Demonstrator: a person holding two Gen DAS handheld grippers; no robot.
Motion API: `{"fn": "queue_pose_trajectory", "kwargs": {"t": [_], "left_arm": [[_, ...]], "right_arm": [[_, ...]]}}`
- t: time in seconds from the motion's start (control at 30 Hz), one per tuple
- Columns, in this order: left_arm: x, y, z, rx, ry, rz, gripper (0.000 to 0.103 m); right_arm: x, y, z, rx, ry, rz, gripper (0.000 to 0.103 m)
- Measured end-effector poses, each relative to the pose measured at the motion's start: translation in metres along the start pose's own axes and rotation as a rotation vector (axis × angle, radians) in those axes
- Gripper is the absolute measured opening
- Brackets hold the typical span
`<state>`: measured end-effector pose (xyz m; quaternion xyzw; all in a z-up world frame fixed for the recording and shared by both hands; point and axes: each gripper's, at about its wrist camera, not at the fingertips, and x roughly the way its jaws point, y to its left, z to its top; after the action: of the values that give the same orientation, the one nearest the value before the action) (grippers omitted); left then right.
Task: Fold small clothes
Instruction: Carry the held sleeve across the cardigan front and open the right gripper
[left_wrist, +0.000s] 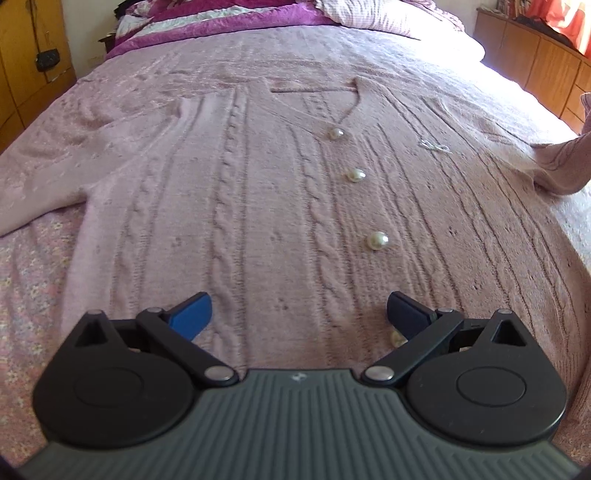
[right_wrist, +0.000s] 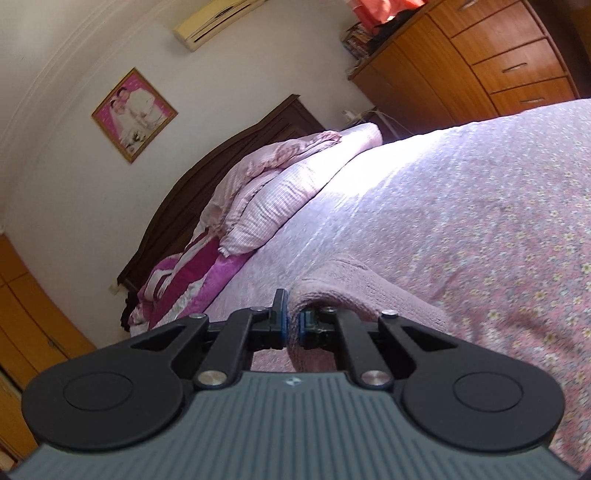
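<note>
A pink cable-knit cardigan (left_wrist: 258, 192) with pearl buttons (left_wrist: 376, 240) lies flat, front up, on the bed. My left gripper (left_wrist: 299, 314) is open and empty, low over the cardigan's hem, jaws wide apart. One sleeve (left_wrist: 561, 166) is lifted at the right edge of the left wrist view. My right gripper (right_wrist: 291, 321) is shut on that sleeve (right_wrist: 354, 291), with the knit fabric pinched between the blue pads and draped over the right finger.
The bed has a pink floral cover (right_wrist: 498, 229). Pillows and a folded magenta blanket (left_wrist: 221, 22) lie at the headboard. A wooden dresser (right_wrist: 480, 62) stands beside the bed on the right, and a wooden wardrobe (left_wrist: 22, 74) on the left.
</note>
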<state>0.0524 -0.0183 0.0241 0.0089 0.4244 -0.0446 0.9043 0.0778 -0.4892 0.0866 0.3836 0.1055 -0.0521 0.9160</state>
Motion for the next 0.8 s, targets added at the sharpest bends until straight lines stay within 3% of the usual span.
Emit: {"fn": "queue_pose_trajectory", "kwargs": {"t": [0.5, 0.8], "left_arm": [[-0.024, 0.049, 0.012, 0.006, -0.089, 0.074, 0.103], [-0.035, 0.073, 0.009, -0.018, -0.111, 0.104, 0.103]], "right_arm": [[0.020, 0.124, -0.033, -0.094, 0.019, 0.128, 0.006], [0.046, 0.204, -0.089, -0.138, 0.064, 0.211, 0.006]]}}
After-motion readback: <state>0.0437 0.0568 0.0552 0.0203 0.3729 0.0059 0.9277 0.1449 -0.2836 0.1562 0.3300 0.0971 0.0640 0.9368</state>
